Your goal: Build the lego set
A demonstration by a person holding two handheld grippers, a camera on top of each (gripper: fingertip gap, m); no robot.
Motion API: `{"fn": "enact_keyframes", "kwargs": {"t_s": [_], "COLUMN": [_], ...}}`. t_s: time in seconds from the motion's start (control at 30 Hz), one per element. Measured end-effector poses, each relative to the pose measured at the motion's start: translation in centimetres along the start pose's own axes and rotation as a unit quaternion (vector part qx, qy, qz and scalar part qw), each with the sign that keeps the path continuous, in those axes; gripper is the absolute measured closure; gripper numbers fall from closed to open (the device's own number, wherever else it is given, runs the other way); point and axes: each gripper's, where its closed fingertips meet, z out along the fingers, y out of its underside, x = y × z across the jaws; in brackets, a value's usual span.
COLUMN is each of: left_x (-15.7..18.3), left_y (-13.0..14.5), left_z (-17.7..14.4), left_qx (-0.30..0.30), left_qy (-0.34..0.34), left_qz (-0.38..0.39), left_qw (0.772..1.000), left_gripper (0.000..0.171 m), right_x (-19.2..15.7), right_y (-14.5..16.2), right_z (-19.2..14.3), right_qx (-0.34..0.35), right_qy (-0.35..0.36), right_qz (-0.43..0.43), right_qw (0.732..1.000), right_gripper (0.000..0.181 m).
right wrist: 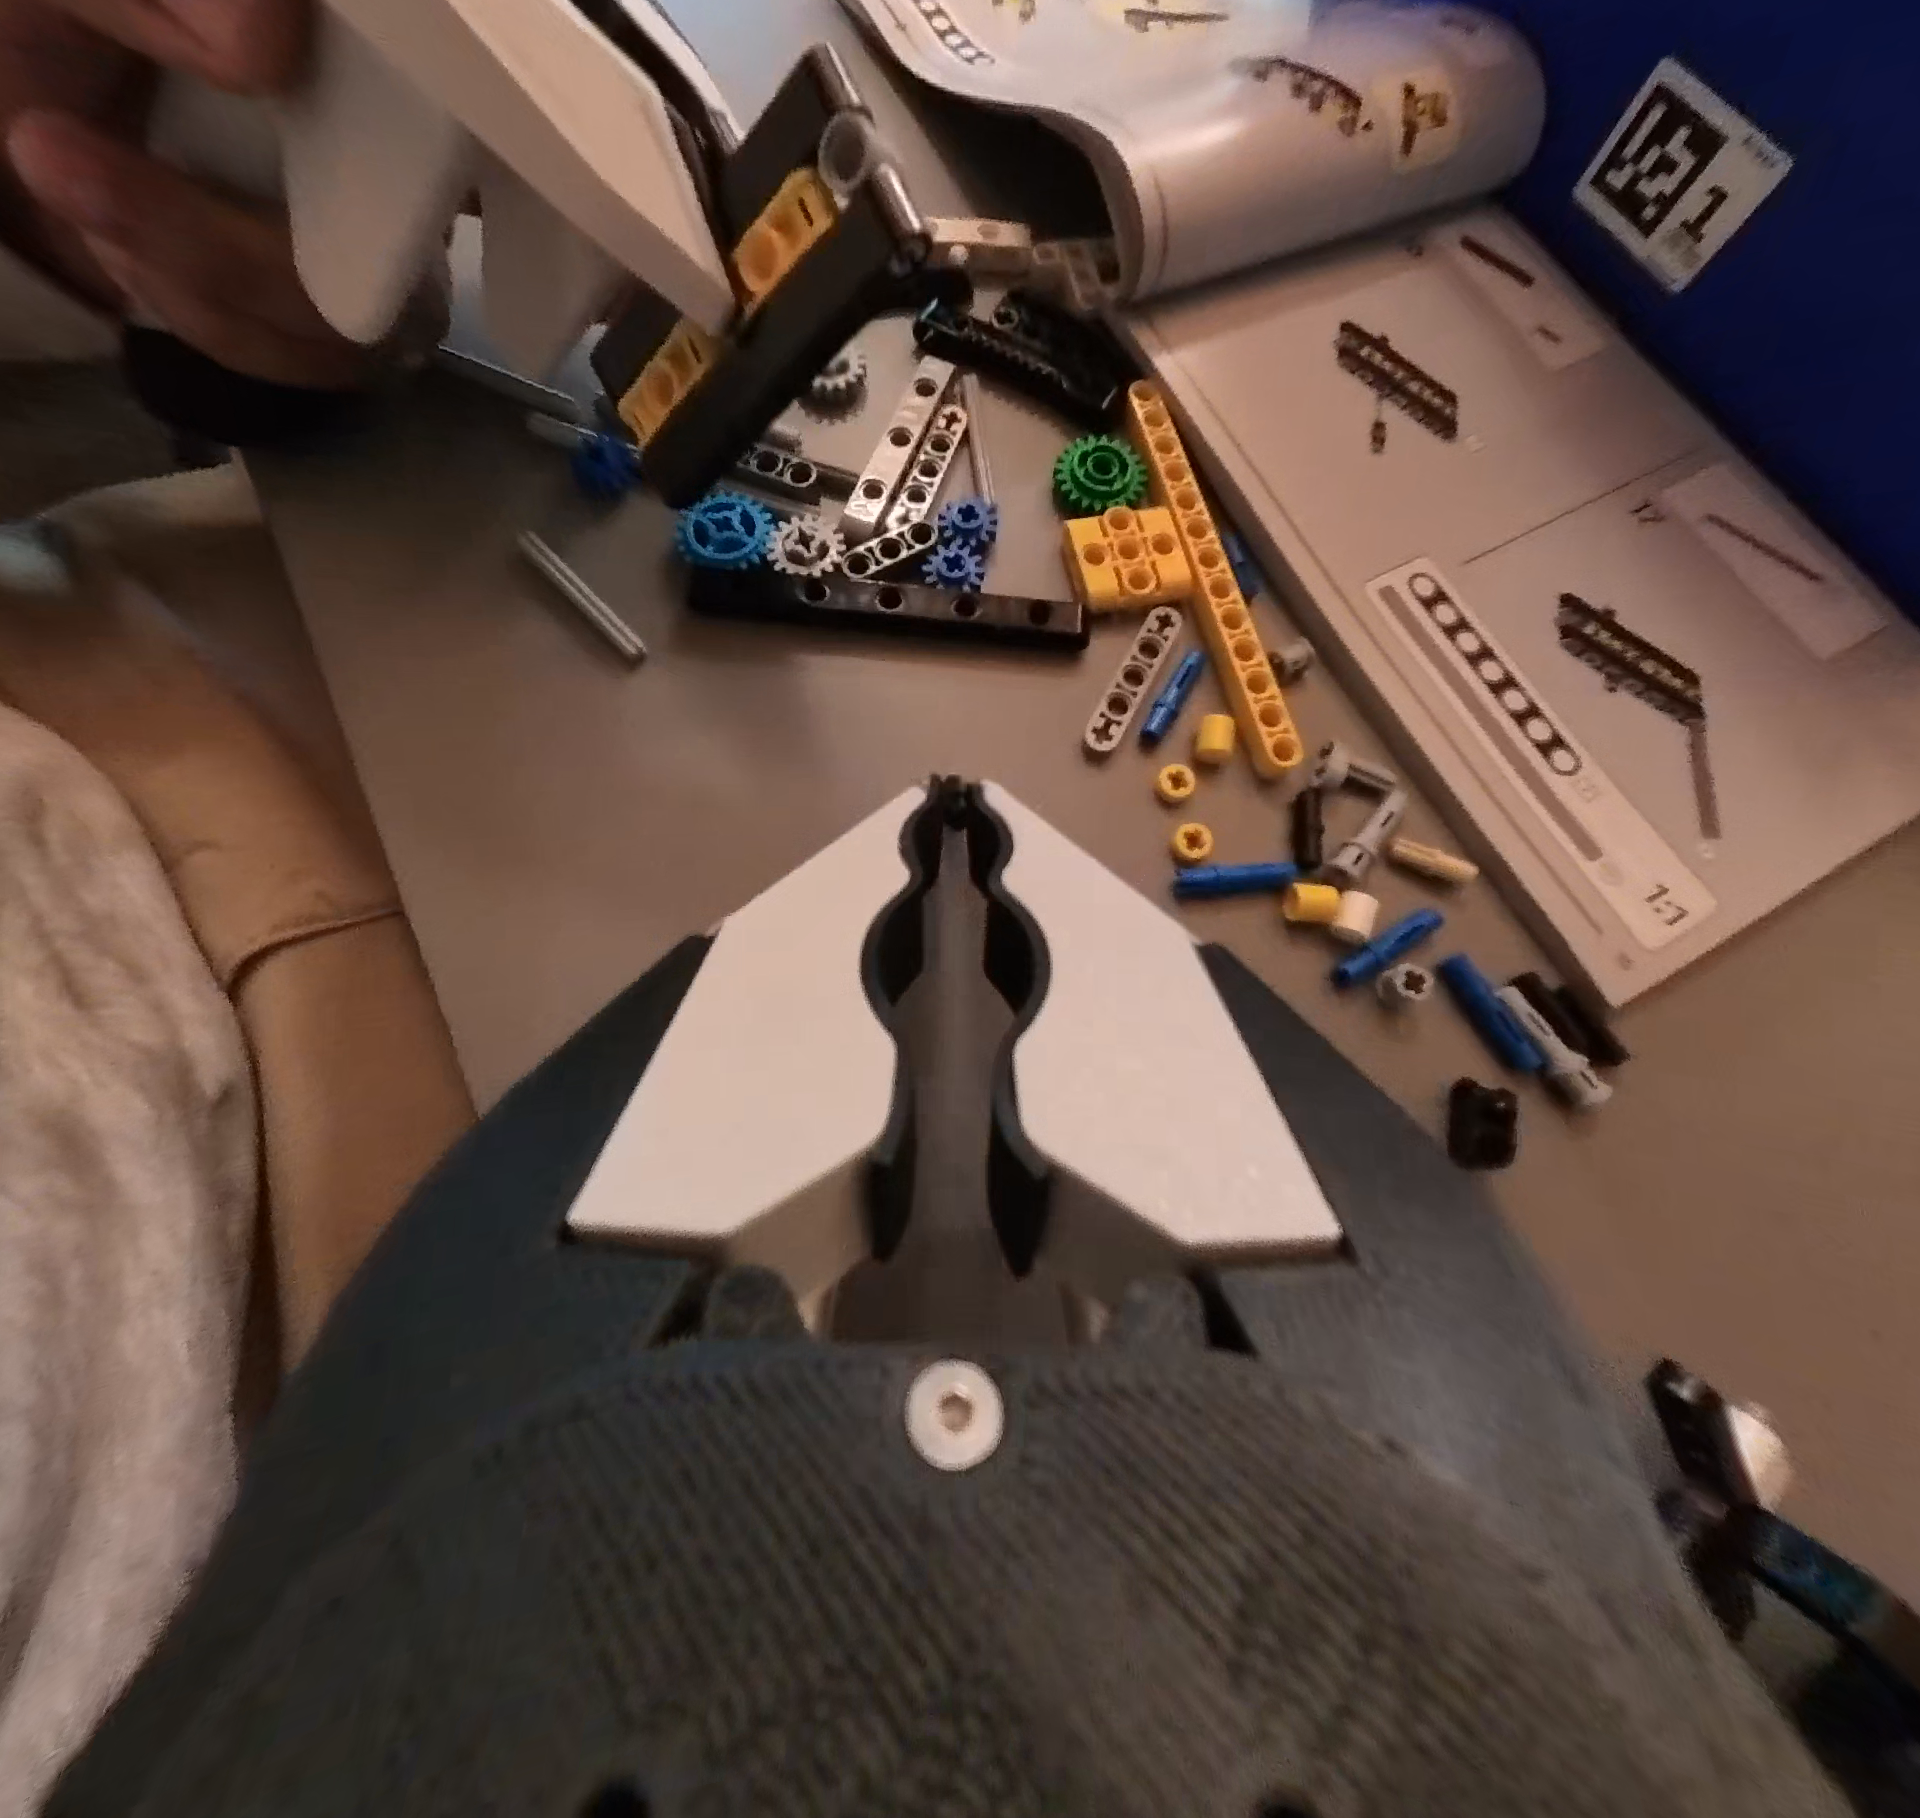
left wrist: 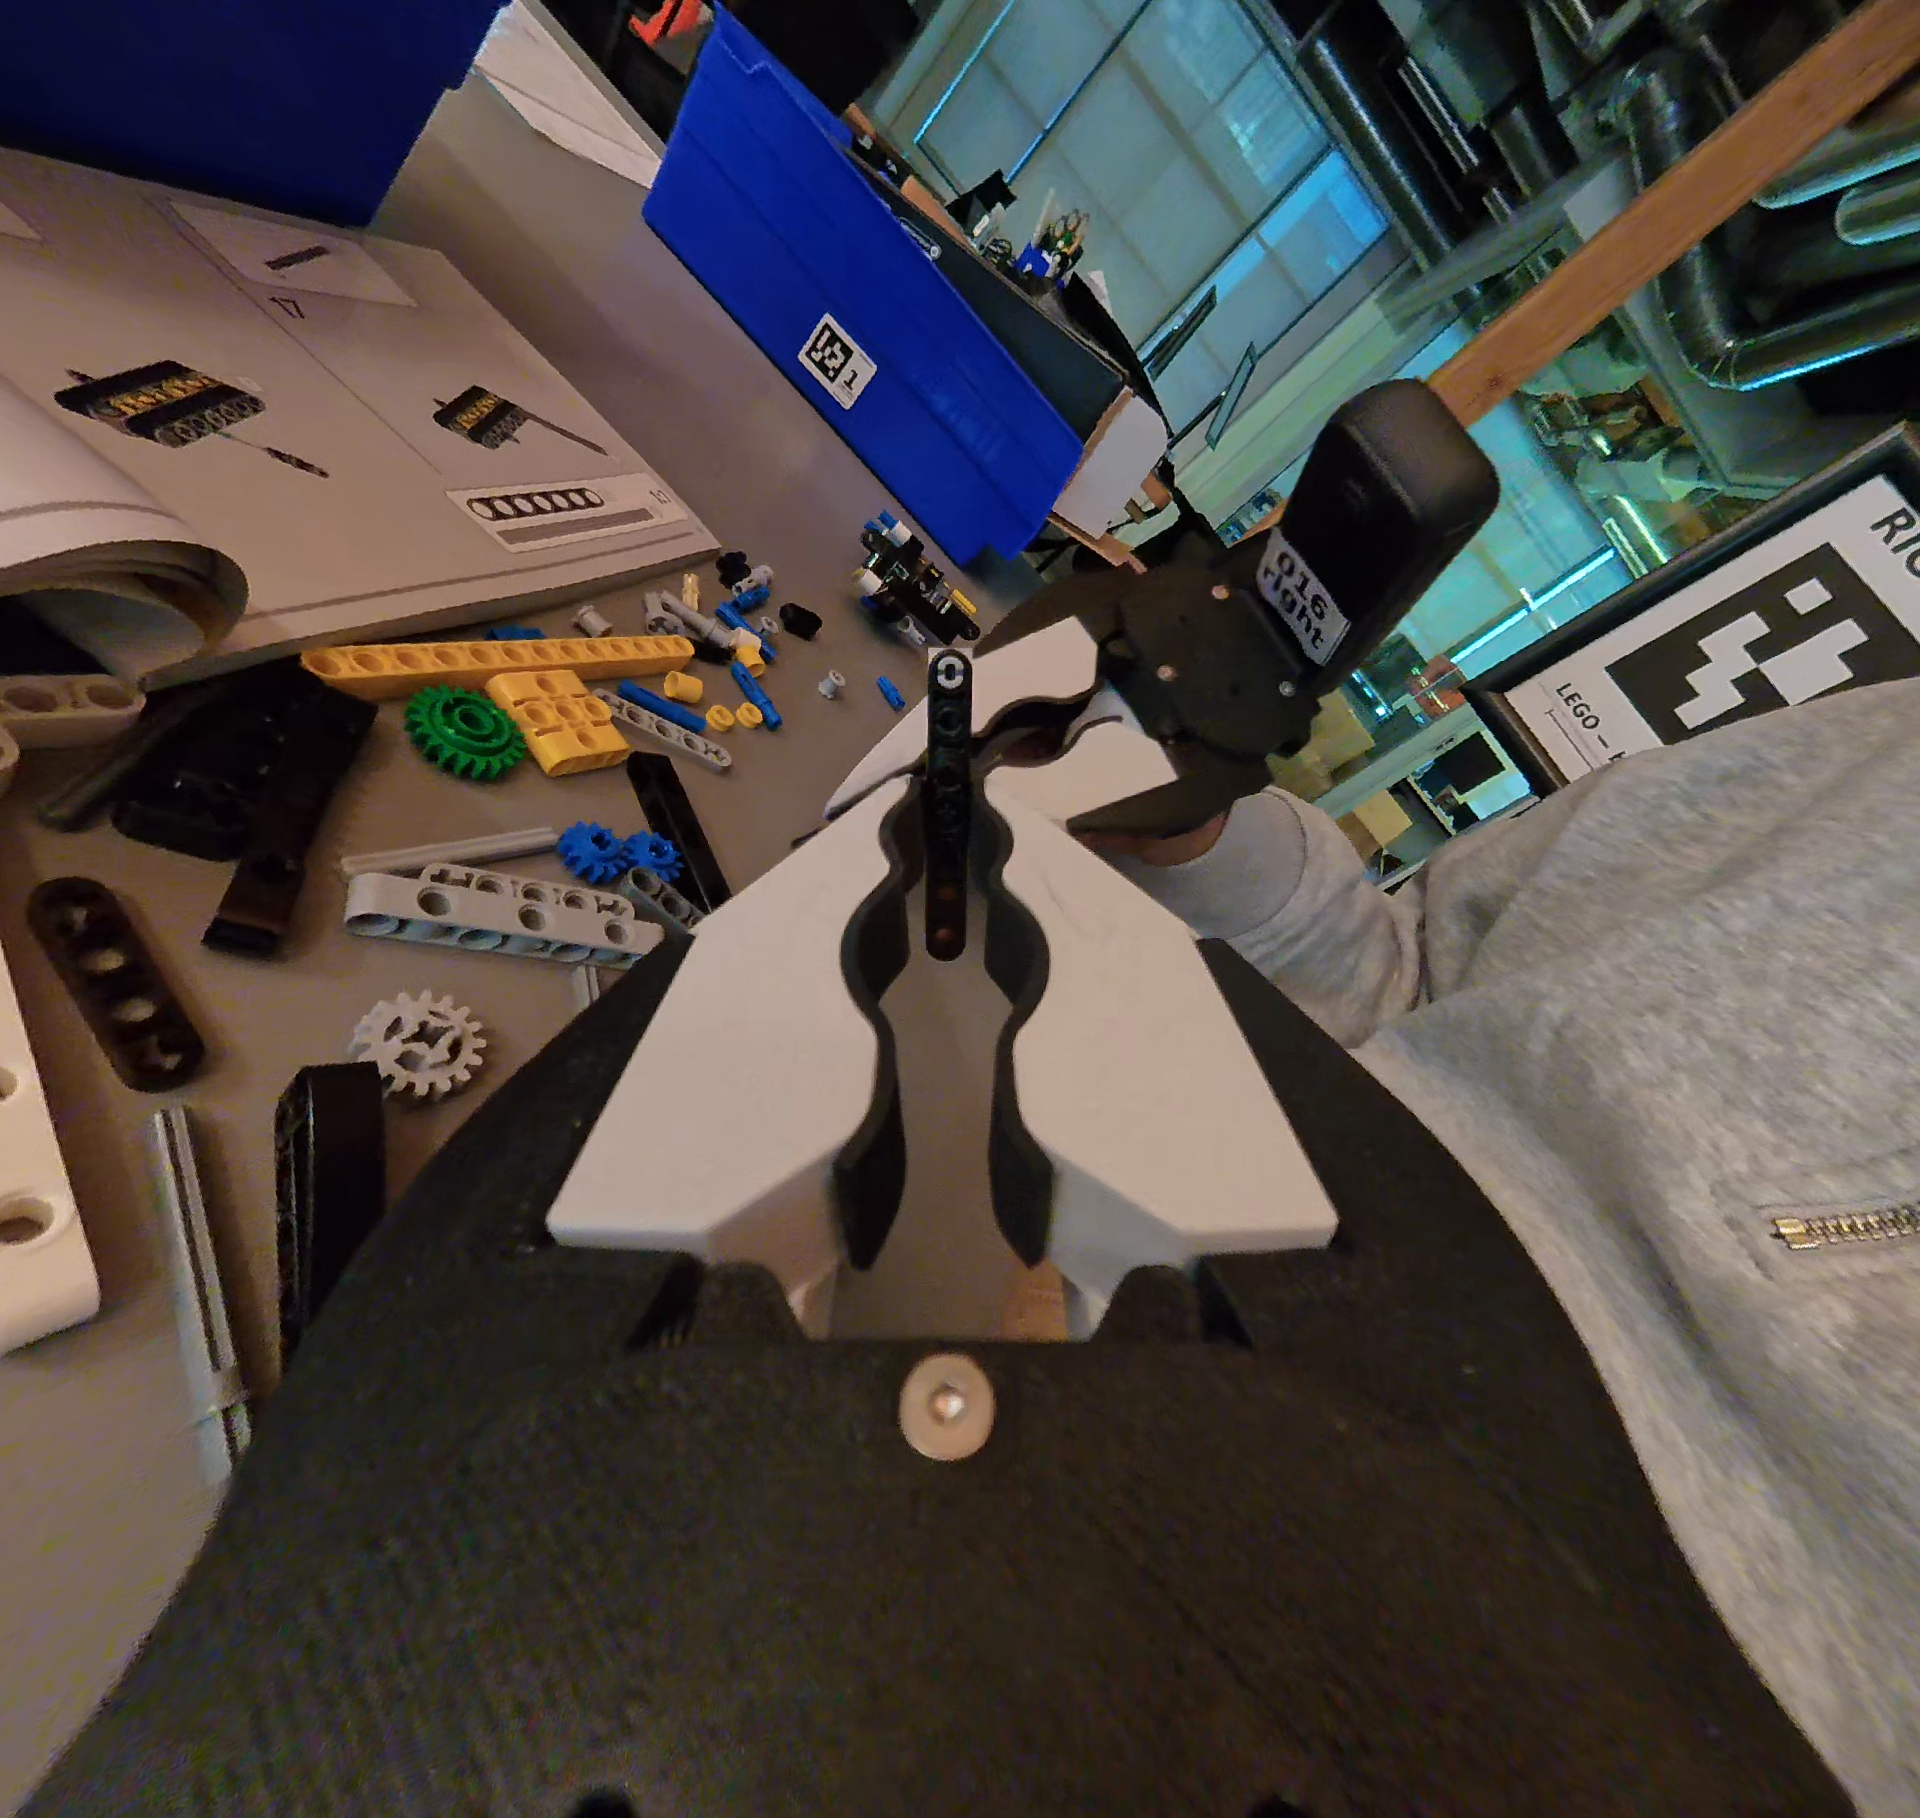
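Note:
My left gripper (left wrist: 945,781) is shut on a black and yellow Lego assembly (left wrist: 948,698), seen edge-on and sticking out past the fingertips. In the right wrist view the left gripper (right wrist: 717,282) holds this assembly (right wrist: 790,334) tilted above the pile of parts, with a grey axle at its top end. My right gripper (right wrist: 948,802) is shut, with a small black piece (right wrist: 948,789) pinched at its tips, above the grey table (right wrist: 623,781). In the left wrist view the right gripper (left wrist: 1023,729) is just beyond the assembly's tip.
An open instruction booklet (right wrist: 1558,542) lies at the right, against a blue bin (right wrist: 1662,54). Loose parts lie between: a long yellow beam (right wrist: 1210,584), a green gear (right wrist: 1098,473), a long black beam (right wrist: 894,610), blue pins (right wrist: 1236,880). A person's grey sleeve (left wrist: 1558,989) is at right. The green gear (right wrist: 1098,473) is about equally far from each gripper, around 9 cm. The left camera catches it too, in the left wrist view (left wrist: 480,727).

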Motion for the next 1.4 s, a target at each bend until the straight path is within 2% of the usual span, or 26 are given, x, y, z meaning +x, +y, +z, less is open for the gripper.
{"fn": "enact_keyframes", "kwargs": {"t_s": [0.6,1.0,1.07,1.23,1.4], "left_x": [0.0,0.1,0.2,0.4,1.5], "left_y": [0.0,0.2,0.2,0.0,0.7], "left_z": [0.0,0.2,0.2,0.1,0.4], "left_qx": [0.0,-0.005,-0.004,0.004,-0.017], "left_qy": [0.004,0.005,0.004,0.019,0.066], "left_qz": [-0.001,0.001,0.001,-0.019,-0.067], "left_qw": [1.0,1.0,1.0,1.0,0.995], "left_gripper": [0.166,0.166,0.166,0.166,0.166], "right_x": [0.0,-0.3,-0.7,-1.7,-2.6], "right_y": [0.8,0.6,-0.1,-4.4,-5.9], "right_z": [0.4,0.7,0.6,-1.8,-3.4], "right_qx": [-0.017,-0.02,0.001,0.112,0.139], "right_qy": [-0.013,-0.009,-0.014,-0.022,-0.018], "right_qz": [0.008,0.02,0.015,0.005,-0.036], "right_qw": [1.0,1.0,1.0,0.994,0.989], "right_gripper": [0.172,0.178,0.178,0.179,0.179]}}
